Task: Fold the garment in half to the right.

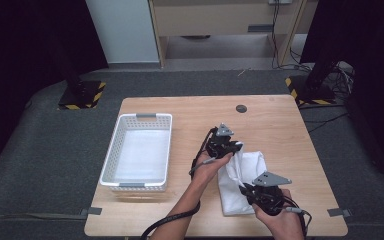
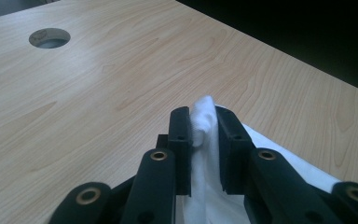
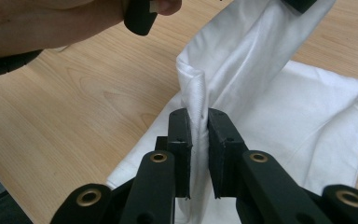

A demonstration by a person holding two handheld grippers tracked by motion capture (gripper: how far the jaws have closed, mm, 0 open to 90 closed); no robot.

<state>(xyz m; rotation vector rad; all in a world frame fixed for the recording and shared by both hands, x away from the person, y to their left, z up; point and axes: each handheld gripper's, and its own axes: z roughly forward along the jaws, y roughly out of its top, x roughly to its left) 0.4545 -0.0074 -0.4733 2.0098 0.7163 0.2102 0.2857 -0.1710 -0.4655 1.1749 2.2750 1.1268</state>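
I had both grippers, left [image 1: 236,145] and right [image 1: 246,190], clamped on the cloth [image 1: 247,172] near the desk's [image 1: 190,107] front right, its held edge running between them, the basket [image 1: 141,151] lying left.

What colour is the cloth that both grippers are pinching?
Plain white, no pattern; the cloth shows best in the right gripper view.

Even, soft overhead light falls on the desk [image 1: 260,120] in the high view — shadows are faint, while the room's corners go nearly black. The picture is slightly soft. In both gripper views the near jaws blur, and the white cloth [image 3: 270,116] looks bright — almost glaring.
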